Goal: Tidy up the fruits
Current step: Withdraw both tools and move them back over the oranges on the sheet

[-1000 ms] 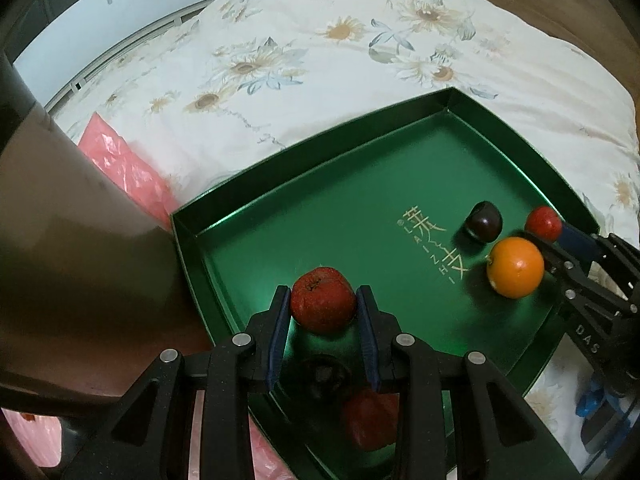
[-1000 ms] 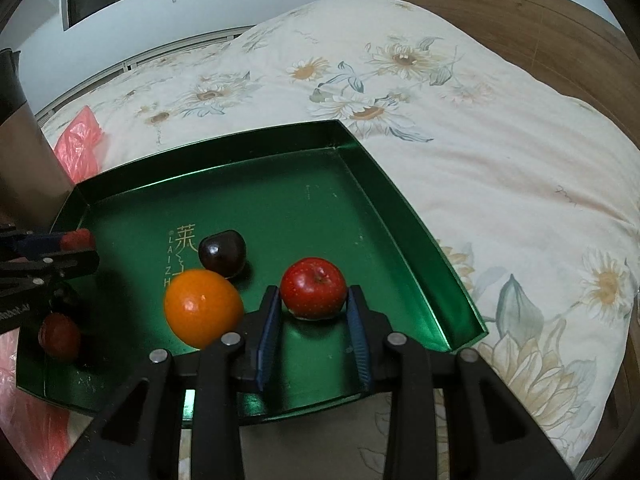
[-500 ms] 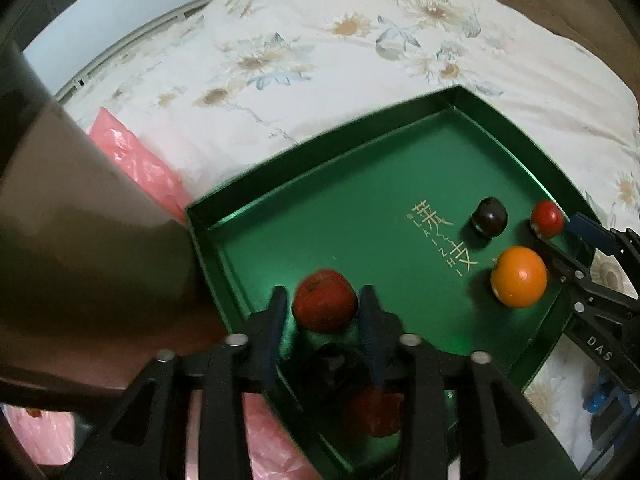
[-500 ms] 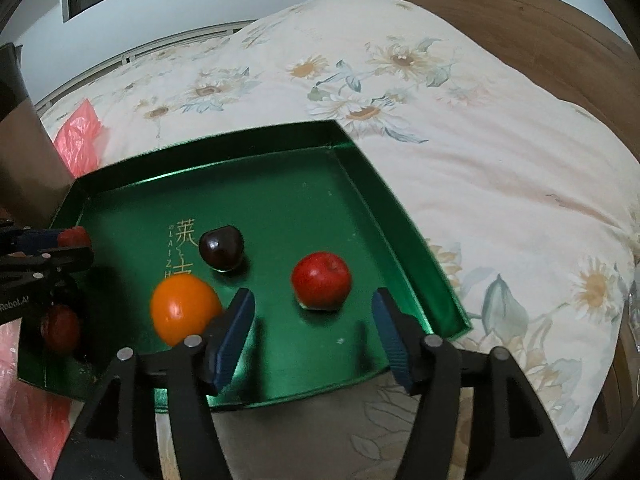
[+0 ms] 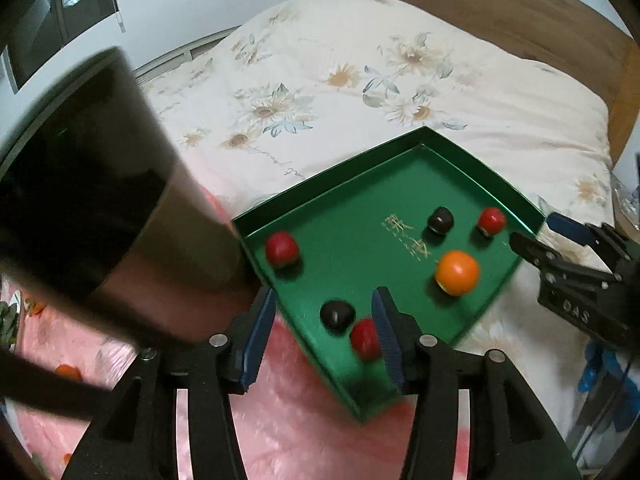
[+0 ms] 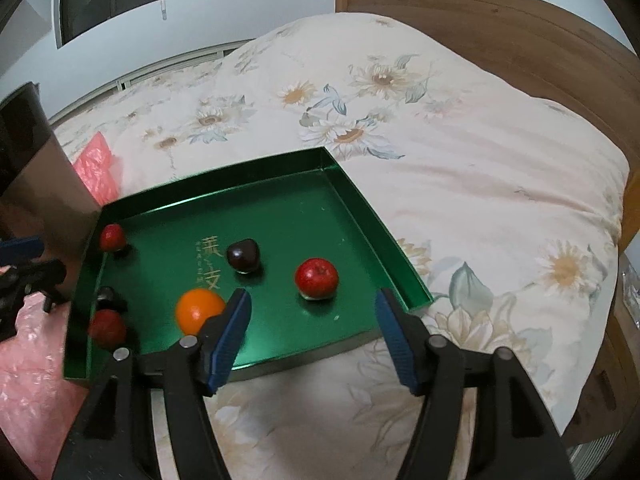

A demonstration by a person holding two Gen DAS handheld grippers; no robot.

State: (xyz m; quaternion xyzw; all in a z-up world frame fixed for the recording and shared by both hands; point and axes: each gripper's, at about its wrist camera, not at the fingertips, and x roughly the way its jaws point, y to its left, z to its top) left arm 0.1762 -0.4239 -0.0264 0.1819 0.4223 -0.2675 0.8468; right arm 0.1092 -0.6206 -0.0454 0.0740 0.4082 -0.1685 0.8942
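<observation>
A green tray (image 5: 360, 184) (image 6: 280, 164) lies on the bed and holds several fruits. In the left wrist view a red fruit (image 5: 282, 249) sits near the tray's left corner, a dark fruit (image 5: 337, 315) and another red fruit (image 5: 365, 338) near my open, empty left gripper (image 5: 324, 336). An orange (image 5: 457, 273) (image 6: 199, 311), a dark plum (image 6: 243, 255) and a red apple (image 6: 316, 278) lie on the right side. My right gripper (image 6: 312, 336) is open and empty, back from the apple at the tray's near edge.
A brown paper bag (image 5: 100, 200) stands left of the tray on pink plastic wrap (image 5: 280, 420). The floral quilt (image 6: 480, 160) surrounds the tray, with a wooden headboard (image 6: 500, 28) behind.
Both grippers opened, let go of their red fruits and drew back. The left fruit now rests near the tray's left corner, the right apple near the tray's right edge.
</observation>
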